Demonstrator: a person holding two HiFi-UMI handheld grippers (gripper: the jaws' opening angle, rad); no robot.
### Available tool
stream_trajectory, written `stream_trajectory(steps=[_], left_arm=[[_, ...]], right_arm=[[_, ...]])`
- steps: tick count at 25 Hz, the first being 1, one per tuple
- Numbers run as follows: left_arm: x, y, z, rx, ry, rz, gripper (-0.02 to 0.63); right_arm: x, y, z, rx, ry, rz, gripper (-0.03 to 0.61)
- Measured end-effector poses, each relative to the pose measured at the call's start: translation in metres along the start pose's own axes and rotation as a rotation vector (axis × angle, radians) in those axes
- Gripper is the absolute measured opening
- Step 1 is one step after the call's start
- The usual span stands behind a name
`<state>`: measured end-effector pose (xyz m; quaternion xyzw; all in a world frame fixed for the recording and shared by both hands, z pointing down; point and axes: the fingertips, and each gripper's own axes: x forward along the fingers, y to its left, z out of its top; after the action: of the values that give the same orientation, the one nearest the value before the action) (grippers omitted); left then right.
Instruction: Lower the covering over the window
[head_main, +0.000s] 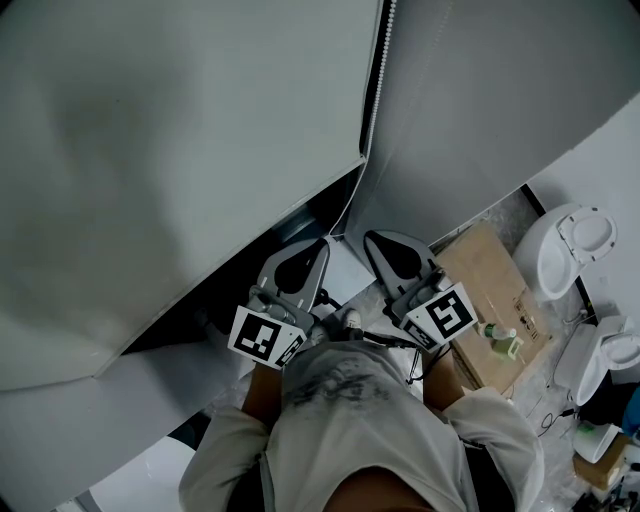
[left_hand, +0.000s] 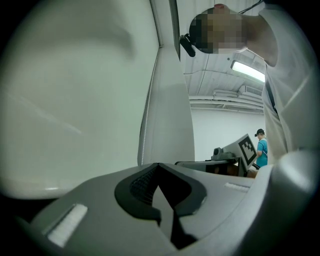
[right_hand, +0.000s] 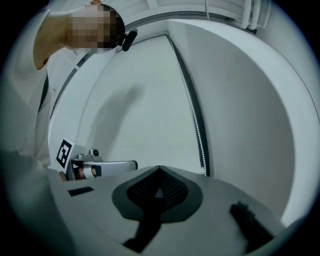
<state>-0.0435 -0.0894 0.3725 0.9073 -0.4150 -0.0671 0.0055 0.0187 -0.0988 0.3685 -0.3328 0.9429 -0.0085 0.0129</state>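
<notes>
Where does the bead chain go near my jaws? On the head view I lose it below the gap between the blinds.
Observer: In the right gripper view the bead chain comes down the dark gap between the roller blinds and ends behind the right gripper, beside its shut jaws, not visibly between them.
Operator: And the left?
Observer: The left gripper has its jaws together too; its view shows a beaded strand along a blind's edge just beside them. Whether it's pinched, I can't tell.
Operator: Anyone nearby?
Observer: A person in a blue shirt and cap stands far behind, in the left gripper view.
</notes>
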Motion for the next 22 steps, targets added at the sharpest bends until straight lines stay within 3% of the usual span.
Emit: stream_trajectory(steps=[22], left_arm=[[0.0008,0.0004,-0.0105,-0.031,0.021,-0.009,0.002]], right_arm=[[-0.004,0.0019,-0.0065,0.0,0.033,-0.01,0.015]])
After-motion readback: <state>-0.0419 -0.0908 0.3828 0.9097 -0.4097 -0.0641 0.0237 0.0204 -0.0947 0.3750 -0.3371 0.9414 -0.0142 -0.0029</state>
